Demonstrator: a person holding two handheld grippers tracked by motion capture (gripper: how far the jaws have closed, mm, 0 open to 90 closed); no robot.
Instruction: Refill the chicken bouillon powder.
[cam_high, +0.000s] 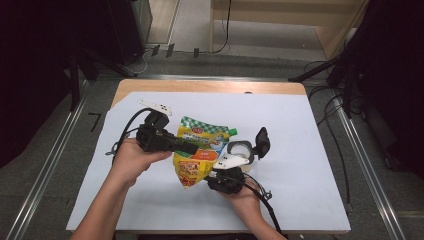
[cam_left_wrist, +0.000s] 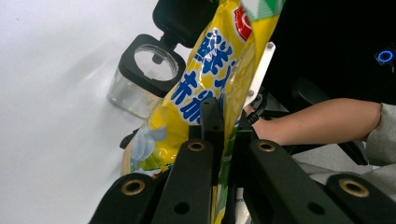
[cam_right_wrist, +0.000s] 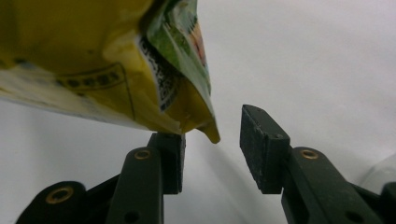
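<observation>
high view | left tongs (cam_high: 192, 148) clamped on pouch (cam_high: 202, 150) | right tongs (cam_right_wrist: 212, 149) apart, pouch corner between

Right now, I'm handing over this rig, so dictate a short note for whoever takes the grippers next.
Left gripper: shut on the yellow spouted refill pouch, holding it up off the white table cover.
Right gripper: open, jaws either side of the pouch's bottom corner, not pressing it.
Clear jar: beside the pouch, its black flip lid up.
Done: jar opened, pouch lifted.
Left: probably grip the bottom corner, uncap the green spout, pour.
</observation>
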